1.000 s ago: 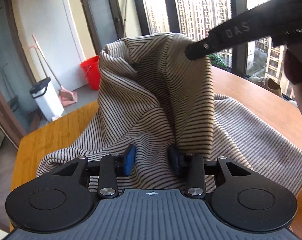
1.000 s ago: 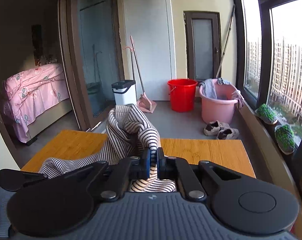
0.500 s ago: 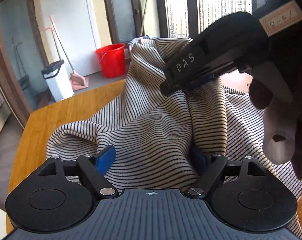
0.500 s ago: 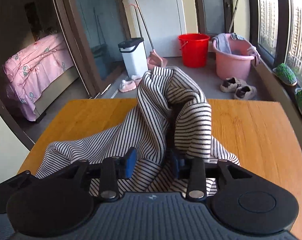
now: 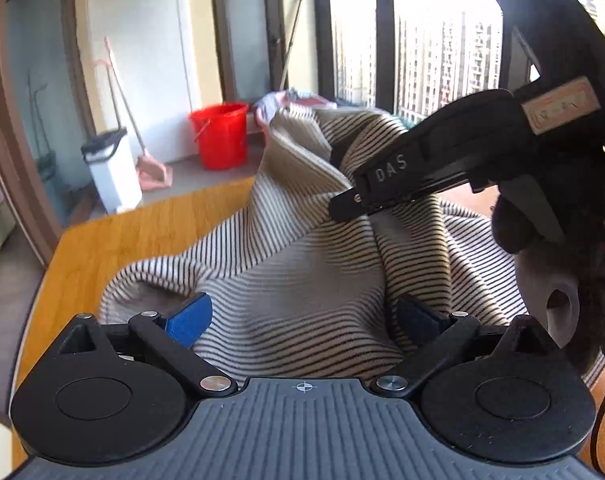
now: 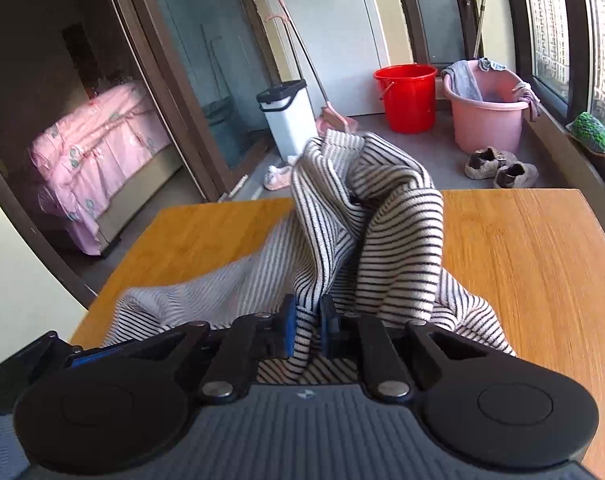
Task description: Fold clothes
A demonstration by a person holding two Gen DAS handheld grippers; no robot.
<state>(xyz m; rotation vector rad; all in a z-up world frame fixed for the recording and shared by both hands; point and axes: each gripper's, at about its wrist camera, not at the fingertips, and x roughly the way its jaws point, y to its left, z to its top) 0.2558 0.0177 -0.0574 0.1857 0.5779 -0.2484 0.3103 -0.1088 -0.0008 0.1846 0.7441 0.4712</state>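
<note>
While the striped garment lies heaped on the wooden table, the left wrist view shows the left gripper with its jaws opening and now spread wide. The cloth bulges up between the blue pads, and they do not press on it. Farther off and to the right, the right gripper, a black tool marked DAS, reaches in from the upper right and pinches a raised fold of the garment, so the cloth rises to a peak there. The person's hand holding that tool is partly in view at the right edge. Beyond the table, on the floor, stand a red bucket and a white bin with a pink dustpan beside it.

In the right wrist view, the right gripper has its jaws closing, narrow, with a strip of the striped garment clamped between the pads. The cloth stands up in folds just beyond the fingertips and trails down to the near left of the wooden table. A tip of the left gripper shows at the lower left. On the far floor are the red bucket, a pink tub, a pair of shoes and the white bin; a bed with pink bedding lies at the far left.
</note>
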